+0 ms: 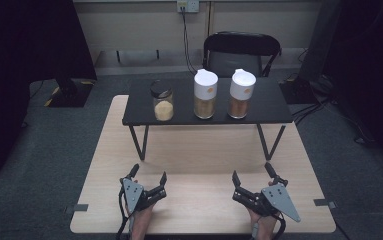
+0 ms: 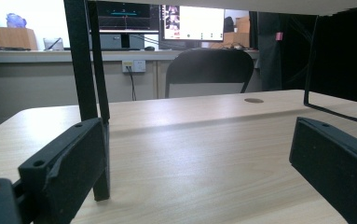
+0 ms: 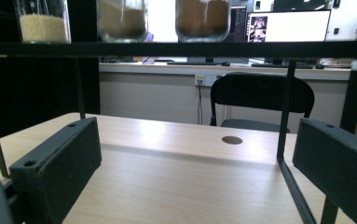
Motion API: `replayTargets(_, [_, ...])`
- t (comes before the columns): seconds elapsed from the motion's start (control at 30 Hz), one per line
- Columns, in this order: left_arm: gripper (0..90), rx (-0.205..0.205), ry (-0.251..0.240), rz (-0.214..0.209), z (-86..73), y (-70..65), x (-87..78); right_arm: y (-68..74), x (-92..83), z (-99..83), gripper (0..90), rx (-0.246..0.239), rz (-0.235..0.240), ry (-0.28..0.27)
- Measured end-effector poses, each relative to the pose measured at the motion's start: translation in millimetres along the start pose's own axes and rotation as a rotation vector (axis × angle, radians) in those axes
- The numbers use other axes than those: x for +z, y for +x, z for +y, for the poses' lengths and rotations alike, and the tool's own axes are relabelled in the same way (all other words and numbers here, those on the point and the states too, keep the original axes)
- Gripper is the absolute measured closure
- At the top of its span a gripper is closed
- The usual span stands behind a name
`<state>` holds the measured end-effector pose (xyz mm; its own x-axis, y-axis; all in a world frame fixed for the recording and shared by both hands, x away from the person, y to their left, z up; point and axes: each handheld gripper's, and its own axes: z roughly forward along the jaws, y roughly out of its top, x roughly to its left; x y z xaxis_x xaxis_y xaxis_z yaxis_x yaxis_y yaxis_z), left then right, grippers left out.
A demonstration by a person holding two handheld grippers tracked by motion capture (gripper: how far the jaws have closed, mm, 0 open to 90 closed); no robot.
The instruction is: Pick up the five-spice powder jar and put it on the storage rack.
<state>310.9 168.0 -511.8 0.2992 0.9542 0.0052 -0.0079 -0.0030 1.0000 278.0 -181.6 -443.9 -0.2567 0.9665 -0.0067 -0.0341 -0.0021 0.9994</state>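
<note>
Left claw [image 1: 149,175]: I hold it low at the near edge of the table [image 1: 204,150], left side; jaws stand apart, nothing between them.
Right claw [image 1: 251,174]: near edge, right side; jaws likewise apart and empty. In its own view the pads [image 3: 57,170] flank bare wood.
Shelf [image 1: 206,107]: a black raised stand on thin legs, set across the far half of the table; both claws sit well apart from it.
Small jar [image 1: 162,104]: dark lid, pale grains, at the shelf's left end near its front edge.
Middle jar [image 1: 205,93]: tall, white cap, tan fill, near the shelf's centre front.
Right jar [image 1: 242,93]: tall, white cap, browner fill, just beside the middle jar, toward the right end.
Risk, tipping: the tall jars look top-heavy and stand near the front edge; a high or off-centre grip could topple one off the shelf.
Risk, crowding: the two tall jars stand close; a wide-open claw closing on one may knock its neighbour.
Risk, shelf strike: rising from below, a claw could catch the front rail [image 3: 176,49] or a leg [image 2: 90,70] and jolt all three jars.
Risk, slip: smooth glass may slide in the pads; grains would spill if a cap is loose, which I cannot tell.
</note>
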Motion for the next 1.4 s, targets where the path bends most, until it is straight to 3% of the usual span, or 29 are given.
replayTargets(0.27, [3.4, 0.0, 0.0, 0.0, 0.0, 0.0, 0.0, 3.9, 2.6, -15.6, 0.0, 0.005, 0.01, 0.018])
replayTargets(0.47, [3.4, 0.0, 0.0, 0.0, 0.0, 0.0, -0.1, 2.2, 5.2, -30.2, 0.0, -0.021, -0.01, 0.025])
replayTargets(0.93, [3.4, 0.0, 0.0, -0.001, 0.0, 0.0, -0.1, -4.9, 10.3, -54.6, 0.0, -0.015, -0.037, 0.066])
replayTargets(1.4, [3.4, 0.0, 0.0, 0.0, 0.0, 0.0, -0.1, -6.7, 12.9, -64.1, 0.0, 0.005, -0.05, 0.104])
